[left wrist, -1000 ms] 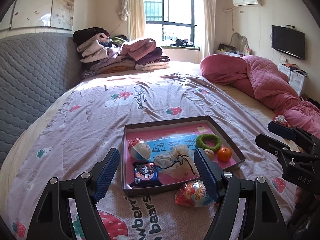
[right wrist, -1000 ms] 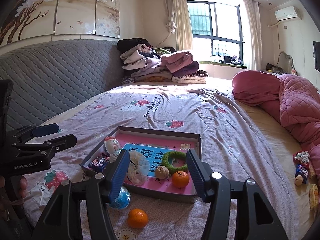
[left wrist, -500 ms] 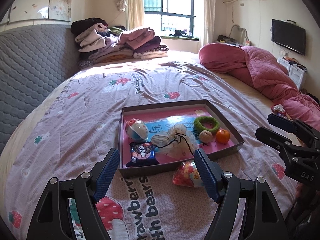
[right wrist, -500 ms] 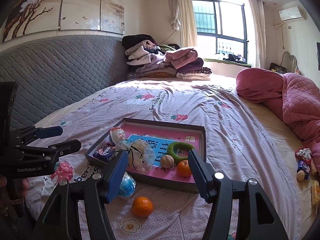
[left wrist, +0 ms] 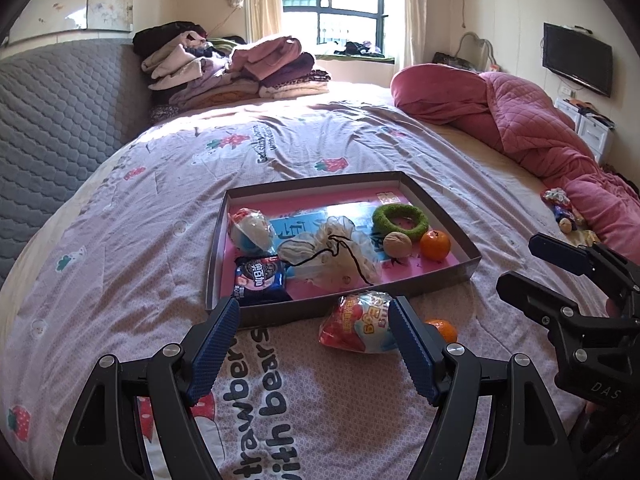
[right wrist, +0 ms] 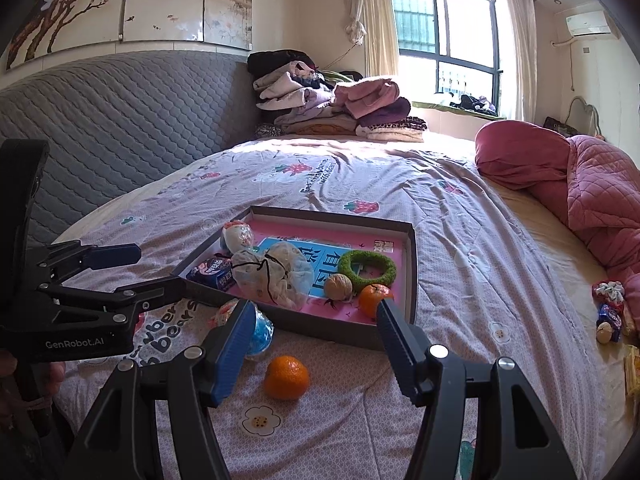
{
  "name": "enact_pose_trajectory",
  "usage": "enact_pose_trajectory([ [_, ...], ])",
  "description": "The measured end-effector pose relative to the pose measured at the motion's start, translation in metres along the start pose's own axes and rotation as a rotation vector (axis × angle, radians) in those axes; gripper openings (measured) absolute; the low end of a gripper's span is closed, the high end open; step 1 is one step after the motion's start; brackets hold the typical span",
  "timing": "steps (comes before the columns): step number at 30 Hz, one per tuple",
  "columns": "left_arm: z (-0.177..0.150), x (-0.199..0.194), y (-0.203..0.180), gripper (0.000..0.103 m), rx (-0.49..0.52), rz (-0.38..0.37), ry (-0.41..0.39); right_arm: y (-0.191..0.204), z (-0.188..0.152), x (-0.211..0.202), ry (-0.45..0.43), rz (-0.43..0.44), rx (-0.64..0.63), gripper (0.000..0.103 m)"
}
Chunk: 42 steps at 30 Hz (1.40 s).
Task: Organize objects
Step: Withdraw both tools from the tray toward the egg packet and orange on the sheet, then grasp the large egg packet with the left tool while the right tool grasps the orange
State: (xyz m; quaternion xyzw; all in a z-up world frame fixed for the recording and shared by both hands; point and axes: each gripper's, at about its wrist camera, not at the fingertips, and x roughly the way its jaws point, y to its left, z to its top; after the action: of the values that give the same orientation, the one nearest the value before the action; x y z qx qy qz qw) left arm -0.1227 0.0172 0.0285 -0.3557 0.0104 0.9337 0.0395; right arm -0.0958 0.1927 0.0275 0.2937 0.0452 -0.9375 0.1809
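A shallow grey tray (left wrist: pixel 452 218) (right wrist: pixel 411 264) with a pink lining lies on the bed. It holds a green ring (left wrist: pixel 400 220), a walnut (left wrist: pixel 397 244), an orange (left wrist: pixel 435 245), a drawstring bag (left wrist: pixel 332 254), a dark snack packet (left wrist: pixel 260 276) and a wrapped ball (left wrist: pixel 251 227). In front of the tray lie a red and blue snack bag (left wrist: pixel 358 322) (right wrist: pixel 260 330) and a loose orange (right wrist: pixel 287 377) (left wrist: pixel 444 328). My left gripper (left wrist: pixel 314 346) is open and empty above the sheet, near the snack bag. My right gripper (right wrist: pixel 316 350) is open and empty above the loose orange.
A pink quilt (left wrist: pixel 532 120) is bunched at the right. Folded clothes (left wrist: pixel 236 72) are stacked at the far end by a grey headboard (right wrist: pixel 100 128). Small wrapped items (right wrist: pixel 610 308) lie by the quilt.
Both grippers have drawn back and lowered, so the tray sits further ahead. The snack bag and loose orange now show fully in front of the tray. Both jaws stay open.
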Motion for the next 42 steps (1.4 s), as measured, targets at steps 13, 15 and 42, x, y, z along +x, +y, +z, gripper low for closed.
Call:
enact_pose_trajectory([
  [13,0.005,0.022,-0.019,0.078,0.003,-0.001,0.033,0.001,-0.014,0.008,0.065,0.005,-0.019,0.062],
  [15,0.006,0.027,-0.021,0.078,0.003,0.000,0.043,0.001,-0.016,0.011,0.073,0.007,-0.024,0.062],
  [42,0.007,0.083,-0.040,0.078,-0.023,0.011,0.141,0.016,-0.039,0.048,0.168,0.010,-0.066,0.062],
])
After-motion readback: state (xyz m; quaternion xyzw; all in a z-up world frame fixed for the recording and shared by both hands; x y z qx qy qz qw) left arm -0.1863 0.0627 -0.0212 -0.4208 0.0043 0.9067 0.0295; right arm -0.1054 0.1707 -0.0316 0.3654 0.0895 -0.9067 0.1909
